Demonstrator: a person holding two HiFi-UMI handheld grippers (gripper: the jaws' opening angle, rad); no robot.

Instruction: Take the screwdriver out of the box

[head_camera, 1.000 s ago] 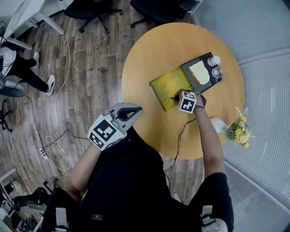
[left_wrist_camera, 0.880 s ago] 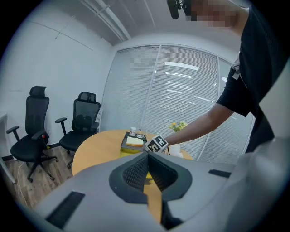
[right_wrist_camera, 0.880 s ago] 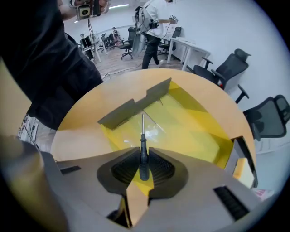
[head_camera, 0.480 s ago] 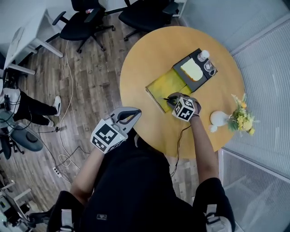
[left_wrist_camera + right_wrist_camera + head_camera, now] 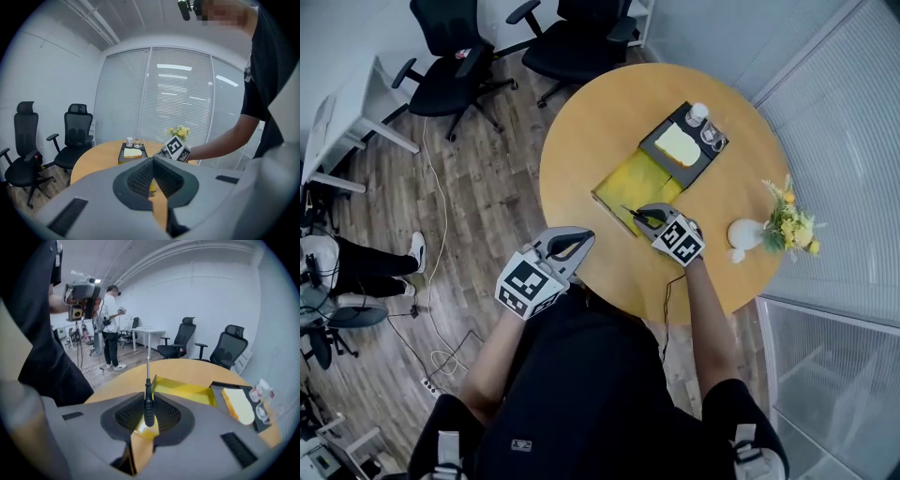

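A screwdriver with a black handle and a thin metal shaft is pinched in my right gripper, which is shut on the handle. It points away from the jaws and hangs over the near corner of the open yellow box on the round table. In the right gripper view the right gripper has the yellow box lying just beyond it. My left gripper hovers at the table's near edge, jaws together and empty. In its own view the left gripper faces the table.
A black tray with a yellow sponge and two small cups adjoins the box's far end. A white vase with yellow flowers stands at the table's right. Office chairs stand beyond the table. A person stands farther off.
My right gripper has drawn the screwdriver back from inside the box toward its near corner. The head view has shifted. The left gripper has hardly moved.
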